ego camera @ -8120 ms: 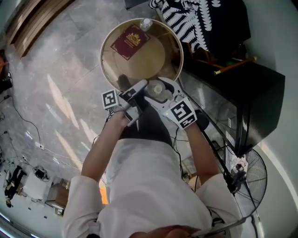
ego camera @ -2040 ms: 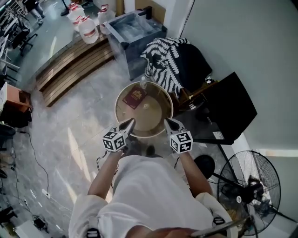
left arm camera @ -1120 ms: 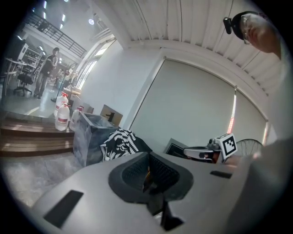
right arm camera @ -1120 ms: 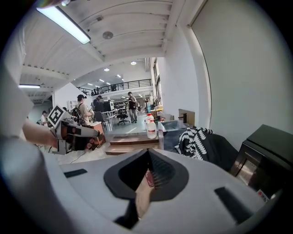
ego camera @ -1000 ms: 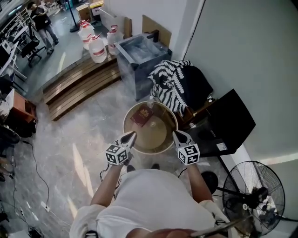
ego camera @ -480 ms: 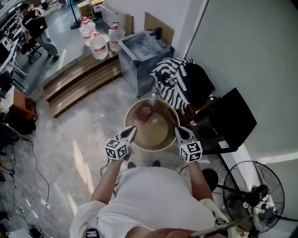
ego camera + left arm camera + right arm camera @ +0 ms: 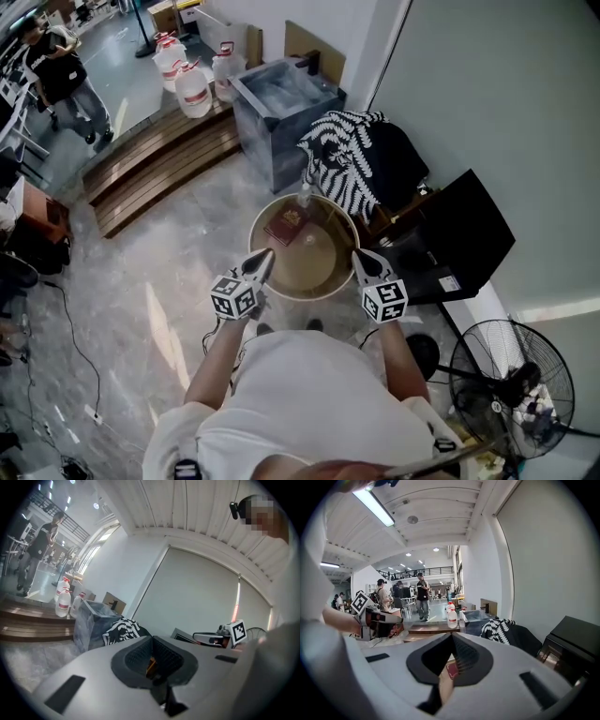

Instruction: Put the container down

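While you hold the left tool (image 7: pixel 263 258) and right tool (image 7: pixel 362 259) clenched empty over the bench's (image 7: pixel 319 272) near edge, the small container (image 7: pixel 307 235) sits mid-bench, just beside the booklet (image 7: pixel 286 223).

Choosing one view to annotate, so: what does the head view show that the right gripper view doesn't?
Only the head view: the fan, the whole round table and the right gripper seen from outside, by the table's rim. Only the right gripper view: the ceiling light and the hall beyond. Both: the left gripper, the red booklet, the patterned cloth and the water jugs.
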Demonstrator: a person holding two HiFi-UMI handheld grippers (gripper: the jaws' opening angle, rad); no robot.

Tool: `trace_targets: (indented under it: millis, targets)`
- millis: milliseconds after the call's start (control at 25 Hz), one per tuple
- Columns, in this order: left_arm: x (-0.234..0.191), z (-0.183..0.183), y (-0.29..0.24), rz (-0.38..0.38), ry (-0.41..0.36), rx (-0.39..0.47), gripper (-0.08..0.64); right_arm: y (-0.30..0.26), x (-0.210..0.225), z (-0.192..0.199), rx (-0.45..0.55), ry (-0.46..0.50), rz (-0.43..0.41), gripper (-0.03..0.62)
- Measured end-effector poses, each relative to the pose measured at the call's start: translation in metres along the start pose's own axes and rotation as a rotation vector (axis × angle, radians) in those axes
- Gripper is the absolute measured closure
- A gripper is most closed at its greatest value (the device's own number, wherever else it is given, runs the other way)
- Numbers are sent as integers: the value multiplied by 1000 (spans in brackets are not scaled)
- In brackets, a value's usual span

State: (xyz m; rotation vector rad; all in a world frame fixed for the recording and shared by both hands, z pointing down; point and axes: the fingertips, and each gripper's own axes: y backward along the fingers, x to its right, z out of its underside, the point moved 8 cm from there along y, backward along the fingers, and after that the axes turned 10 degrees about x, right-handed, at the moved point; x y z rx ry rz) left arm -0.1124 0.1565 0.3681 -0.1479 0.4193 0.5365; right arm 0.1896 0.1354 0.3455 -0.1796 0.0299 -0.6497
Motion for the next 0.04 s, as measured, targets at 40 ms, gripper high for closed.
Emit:
trace_targets:
  millis: [40]
  targets:
    - [0, 0, 0, 1, 0, 2, 546, 0, 0, 0, 1, 2, -1, 598]
